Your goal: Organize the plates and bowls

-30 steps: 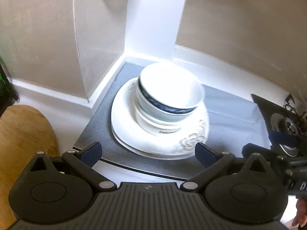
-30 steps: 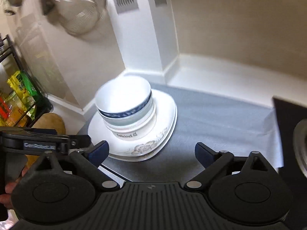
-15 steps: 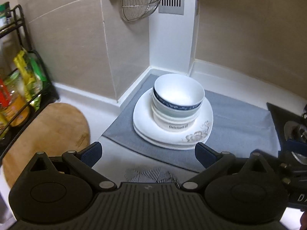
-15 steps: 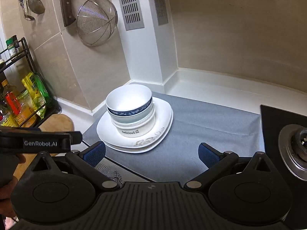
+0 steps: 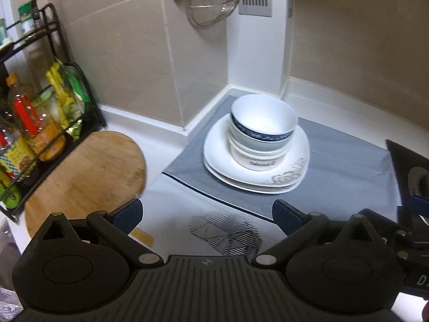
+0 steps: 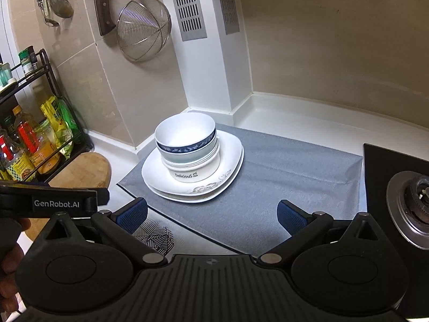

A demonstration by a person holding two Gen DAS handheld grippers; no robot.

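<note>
stack: blue-rimmed bowl (image 6: 185, 136) nested on other bowls, lowest a white bowl (image 6: 195, 170) with lettering, all on square white plates (image 6: 193, 177).
place: on the grey mat (image 6: 281, 177) at the back corner of the table (image 6: 308, 115), well apart from both tools.
left gripper (image 5: 206, 214): jaws spread wide, holding nothing.
right gripper (image 6: 211, 213): jaws spread wide, holding nothing.
handling: glazed ceramic by the look, so likely stiff, heavy as a stack, slippery and breakable.
hold: judged best at the top bowl's rim, one finger inside and one outside; plates by an overhanging edge.
risk: a tilted lift could drag the bowl beneath.
</note>
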